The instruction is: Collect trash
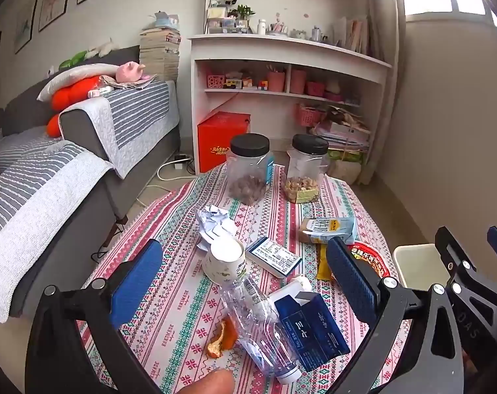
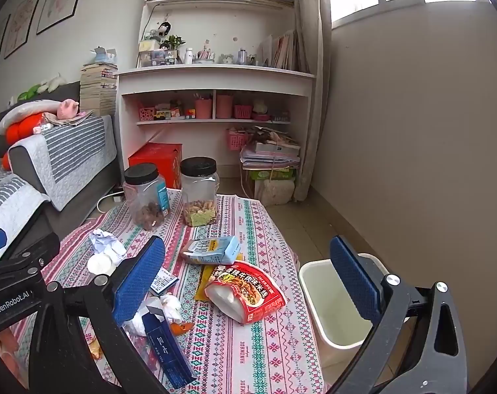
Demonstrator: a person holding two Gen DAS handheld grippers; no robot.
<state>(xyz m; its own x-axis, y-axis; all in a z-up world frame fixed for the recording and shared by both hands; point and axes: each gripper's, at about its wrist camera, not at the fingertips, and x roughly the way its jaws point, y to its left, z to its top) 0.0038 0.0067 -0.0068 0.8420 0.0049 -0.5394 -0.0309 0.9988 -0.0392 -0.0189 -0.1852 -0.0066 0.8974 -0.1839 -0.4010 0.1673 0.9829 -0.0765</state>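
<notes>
Trash lies on the patterned tablecloth: a crushed clear bottle, a paper cup on its side, crumpled paper, orange peel, a dark blue carton, a small white-blue box, a light blue pouch and a red noodle bowl. My left gripper is open above the cup and bottle, holding nothing. My right gripper is open and empty over the red bowl. A white bin stands on the floor right of the table.
Two black-lidded jars of nuts stand at the table's far end. A grey sofa with striped covers runs along the left. A white shelf unit and a red box stand behind. A wall is on the right.
</notes>
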